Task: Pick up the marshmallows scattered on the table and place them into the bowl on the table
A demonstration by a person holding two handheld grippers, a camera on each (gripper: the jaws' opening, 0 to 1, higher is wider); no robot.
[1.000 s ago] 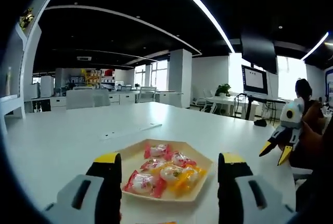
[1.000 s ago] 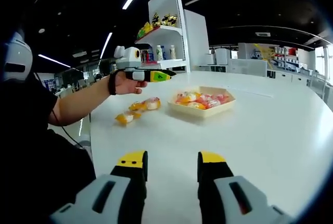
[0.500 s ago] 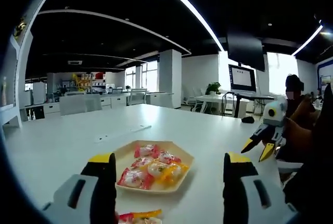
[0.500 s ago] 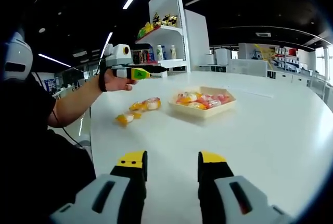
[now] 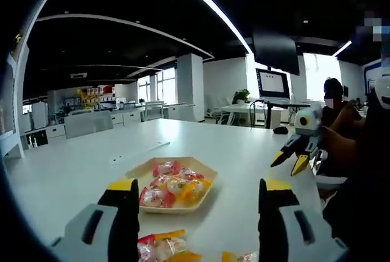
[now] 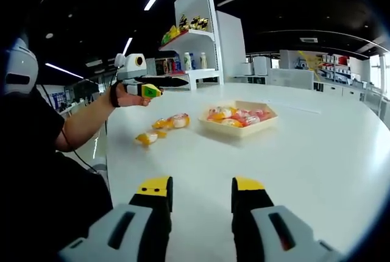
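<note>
The loose marshmallows (image 6: 162, 130) lie on the table (image 6: 317, 152) just beside the bowl (image 6: 239, 119), on the side toward the person, so they are easy to reach from there. In the left gripper view they (image 5: 159, 247) sit low between the jaws, near the camera. The bowl (image 5: 172, 184) already holds several wrapped ones, which suggests the task is well along.

The left gripper (image 6: 143, 85) is held in the air above and behind these sweets, probably to line up for the next pick; its jaws stand apart with nothing between them. The right gripper (image 6: 200, 192) waits low over the bare table, well apart from the bowl, jaws also apart and empty.
</note>
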